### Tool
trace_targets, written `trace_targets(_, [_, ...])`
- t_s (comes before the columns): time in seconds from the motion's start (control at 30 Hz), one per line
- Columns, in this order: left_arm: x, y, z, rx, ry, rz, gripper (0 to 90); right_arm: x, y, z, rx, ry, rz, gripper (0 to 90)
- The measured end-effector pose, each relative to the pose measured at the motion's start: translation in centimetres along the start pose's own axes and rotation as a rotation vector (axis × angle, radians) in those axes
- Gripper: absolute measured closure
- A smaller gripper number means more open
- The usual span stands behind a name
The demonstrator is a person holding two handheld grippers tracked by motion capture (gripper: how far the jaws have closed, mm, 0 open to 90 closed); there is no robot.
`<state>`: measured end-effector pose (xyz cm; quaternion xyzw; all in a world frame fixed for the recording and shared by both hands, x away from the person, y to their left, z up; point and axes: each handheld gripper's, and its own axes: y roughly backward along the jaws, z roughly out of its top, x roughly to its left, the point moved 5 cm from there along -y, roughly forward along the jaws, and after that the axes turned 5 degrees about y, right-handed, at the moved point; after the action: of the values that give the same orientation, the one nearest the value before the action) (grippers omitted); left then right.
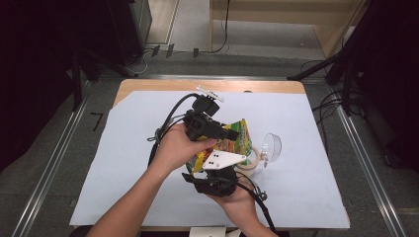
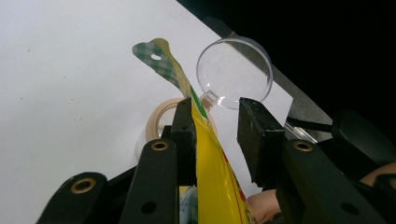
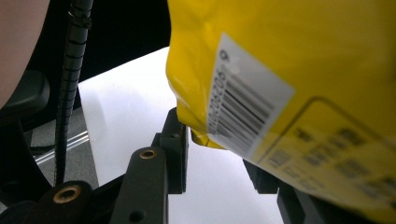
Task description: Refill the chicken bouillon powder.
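A yellow and green snack bag [image 1: 238, 140] is held up above the white sheet, between both hands. My left gripper [image 1: 231, 133] comes in from the left around the bag's upper part. In the left gripper view the bag [image 2: 210, 163] is edge-on and lies against one jaw. A clear gap separates it from the other jaw, so that gripper [image 2: 215, 121] is open. My right gripper [image 1: 218, 165] reaches up from below under its grey plate [image 1: 225, 159]. In its own view the bag's lower corner with a barcode [image 3: 289, 70] sits between the jaws [image 3: 217, 149], touching one and hiding the other.
A roll of beige tape [image 1: 253, 166] lies on the white sheet [image 1: 138, 148] just right of the hands, also seen behind the bag [image 2: 156, 119]. A clear round plastic dish with a short handle [image 1: 272, 146] lies beside it [image 2: 233, 70]. Dark floor surrounds the table.
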<state>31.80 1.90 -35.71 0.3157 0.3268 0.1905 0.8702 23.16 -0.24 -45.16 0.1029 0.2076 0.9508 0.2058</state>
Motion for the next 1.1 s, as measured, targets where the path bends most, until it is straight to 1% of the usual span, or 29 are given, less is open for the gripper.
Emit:
trace_targets(0.13, [-0.05, 0.01, 0.13, -0.008, 0.002, -0.005, 69.0, -0.02, -0.01, 0.12, -0.005, -0.004, -0.002, 66.5])
trace_targets(0.23, [-0.01, -0.07, 0.26, -0.005, -0.002, -0.006, 69.0, -0.05, 0.01, 0.16, -0.008, -0.012, -0.001, 66.6])
trace_targets(0.4, [-0.05, -0.25, 0.43, -0.004, -0.005, -0.012, 68.9, -0.37, 0.16, 0.10, -0.003, -0.010, -0.015, 66.7])
trace_targets(0.57, [0.00, -0.39, 0.53, -0.003, -0.002, -0.015, 68.8, -0.56, 0.23, 0.05, 0.005, -0.017, -0.011, 66.7])
trace_targets(0.63, [-0.02, -0.34, 0.52, -0.001, -0.001, -0.019, 68.8, -0.43, 0.25, 0.12, 0.005, -0.029, -0.007, 66.6])
trace_targets(0.8, [0.00, -0.26, 0.50, -0.004, -0.002, -0.015, 68.8, -0.37, 0.19, 0.17, -0.002, -0.015, -0.014, 66.7])
trace_targets(0.97, [-0.06, -0.32, 0.50, -0.005, -0.005, -0.017, 68.6, -0.54, 0.20, 0.06, 0.003, -0.013, -0.016, 66.8])
trace_targets(1.1, [-0.02, -0.30, 0.49, -0.004, -0.002, -0.016, 68.6, -0.41, 0.19, 0.10, 0.002, -0.019, -0.009, 66.8])
